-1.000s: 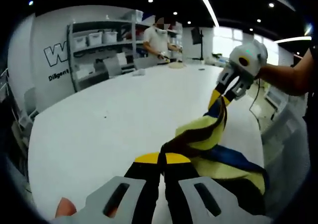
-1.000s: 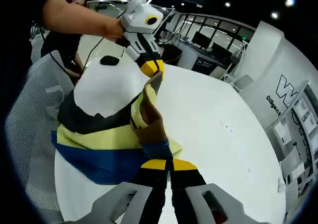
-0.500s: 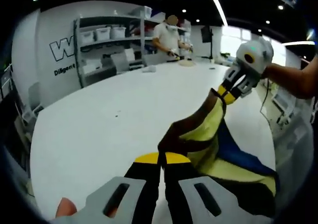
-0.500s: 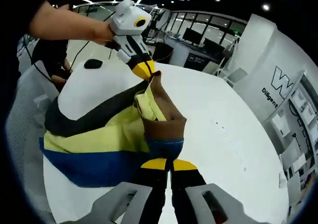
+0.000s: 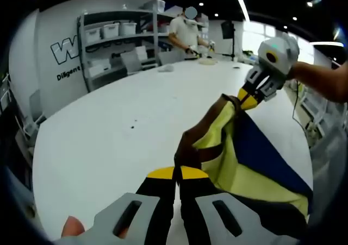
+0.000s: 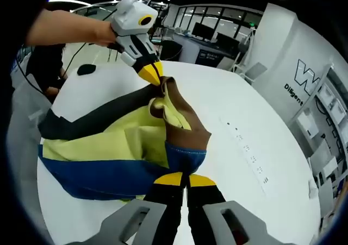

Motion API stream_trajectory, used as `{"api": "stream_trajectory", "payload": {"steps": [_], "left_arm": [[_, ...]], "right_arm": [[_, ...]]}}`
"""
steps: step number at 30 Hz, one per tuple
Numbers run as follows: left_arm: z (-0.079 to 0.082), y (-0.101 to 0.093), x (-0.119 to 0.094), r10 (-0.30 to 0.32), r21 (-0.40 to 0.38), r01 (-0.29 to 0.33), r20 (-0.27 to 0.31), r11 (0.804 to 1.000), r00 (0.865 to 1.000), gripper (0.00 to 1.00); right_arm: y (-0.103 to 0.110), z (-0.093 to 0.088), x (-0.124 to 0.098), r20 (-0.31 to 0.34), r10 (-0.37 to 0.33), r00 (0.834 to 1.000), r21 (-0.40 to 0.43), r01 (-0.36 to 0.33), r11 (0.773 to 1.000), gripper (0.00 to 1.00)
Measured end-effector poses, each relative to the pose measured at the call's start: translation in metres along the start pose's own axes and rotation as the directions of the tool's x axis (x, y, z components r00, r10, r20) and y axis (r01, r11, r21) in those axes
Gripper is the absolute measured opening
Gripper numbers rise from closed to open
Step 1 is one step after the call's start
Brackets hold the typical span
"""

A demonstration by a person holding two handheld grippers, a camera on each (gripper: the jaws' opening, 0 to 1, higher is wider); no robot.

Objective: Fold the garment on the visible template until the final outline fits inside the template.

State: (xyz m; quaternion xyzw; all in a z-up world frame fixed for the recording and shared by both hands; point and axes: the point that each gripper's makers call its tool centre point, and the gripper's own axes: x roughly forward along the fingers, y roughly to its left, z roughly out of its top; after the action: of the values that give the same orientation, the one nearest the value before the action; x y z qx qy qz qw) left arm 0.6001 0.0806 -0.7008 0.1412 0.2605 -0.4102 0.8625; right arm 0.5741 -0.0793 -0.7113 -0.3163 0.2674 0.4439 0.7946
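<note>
Left gripper (image 5: 176, 175) up close: two black fingers (image 5: 159, 201) capped with bright yellow tips, flanked by pale grey moulded plates, each cut with a dark slanted slot. Right gripper (image 6: 180, 181) matches it, black fingers (image 6: 201, 207), yellow caps, grey slotted plates. Seen from across, each tool has a white housing with a round yellow-ringed spot and dark ribbed linkages running down to yellow tips. A bare forearm (image 6: 68, 27) leads in, no sleeve on it.
</note>
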Motion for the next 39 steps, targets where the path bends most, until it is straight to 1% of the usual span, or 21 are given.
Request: {"api": "stream_trajectory", "payload": {"steps": [5, 10, 17, 20, 23, 25, 27, 30, 31, 32, 34, 36, 38, 39], "left_arm": [[0.006, 0.012, 0.017, 0.001, 0.003, -0.001, -0.012, 1.0, 1.0, 0.0], [0.006, 0.027, 0.036, 0.008, 0.001, -0.008, -0.04, 1.0, 0.999, 0.0], [0.015, 0.045, 0.059, 0.042, -0.019, -0.042, -0.032, 0.999, 0.999, 0.0], [0.014, 0.052, 0.069, 0.059, -0.035, -0.06, -0.03, 0.998, 0.998, 0.0], [0.008, 0.058, 0.077, 0.081, -0.057, -0.083, -0.042, 0.995, 0.996, 0.0], [0.004, 0.06, 0.081, 0.09, -0.071, -0.093, -0.049, 0.993, 0.995, 0.0], [-0.003, 0.063, 0.086, 0.106, -0.095, -0.112, -0.064, 0.989, 0.992, 0.0], [-0.009, 0.064, 0.09, 0.12, -0.113, -0.128, -0.075, 0.985, 0.99, 0.0], [-0.011, 0.064, 0.091, 0.128, -0.117, -0.137, -0.083, 0.984, 0.988, 0.0], [-0.015, 0.065, 0.093, 0.145, -0.119, -0.156, -0.099, 0.98, 0.984, 0.0], [-0.018, 0.065, 0.096, 0.16, -0.125, -0.173, -0.108, 0.977, 0.981, 0.0], [-0.021, 0.065, 0.098, 0.174, -0.117, -0.188, -0.117, 0.975, 0.978, 0.0], [-0.026, 0.064, 0.099, 0.192, -0.079, -0.204, -0.138, 0.976, 0.972, 0.0], [-0.03, 0.062, 0.1, 0.19, -0.071, -0.202, -0.151, 0.977, 0.97, 0.0]], "right_arm": [[-0.021, -0.01, 0.012, -0.021, -0.013, 1.0, 0.032, 0.013, 0.999, 0.0], [-0.039, -0.013, 0.024, -0.021, -0.031, 0.999, 0.069, 0.033, 0.997, 0.0], [-0.066, -0.018, 0.044, -0.028, -0.084, 0.996, 0.111, 0.087, 0.99, 0.0], [-0.076, -0.019, 0.05, -0.029, -0.115, 0.993, 0.139, 0.118, 0.983, 0.0], [-0.082, -0.022, 0.057, -0.028, -0.13, 0.991, 0.188, 0.133, 0.973, 0.0], [-0.085, -0.028, 0.064, -0.041, -0.137, 0.99, 0.222, 0.143, 0.965, 0.0], [-0.085, -0.032, 0.068, -0.052, -0.14, 0.989, 0.237, 0.148, 0.96, 0.0], [-0.085, -0.04, 0.08, -0.077, -0.145, 0.986, 0.262, 0.161, 0.952, 0.0], [-0.084, -0.041, 0.081, -0.081, -0.146, 0.986, 0.265, 0.162, 0.95, 0.0], [-0.083, -0.047, 0.086, -0.102, -0.149, 0.983, 0.285, 0.173, 0.943, 0.0], [-0.081, -0.049, 0.09, -0.116, -0.153, 0.981, 0.288, 0.181, 0.94, 0.0], [-0.08, -0.05, 0.094, -0.121, -0.159, 0.98, 0.29, 0.188, 0.938, 0.0], [-0.079, -0.052, 0.096, -0.14, -0.171, 0.975, 0.285, 0.205, 0.936, 0.0], [-0.079, -0.054, 0.097, -0.148, -0.179, 0.973, 0.273, 0.215, 0.938, 0.0]]}}
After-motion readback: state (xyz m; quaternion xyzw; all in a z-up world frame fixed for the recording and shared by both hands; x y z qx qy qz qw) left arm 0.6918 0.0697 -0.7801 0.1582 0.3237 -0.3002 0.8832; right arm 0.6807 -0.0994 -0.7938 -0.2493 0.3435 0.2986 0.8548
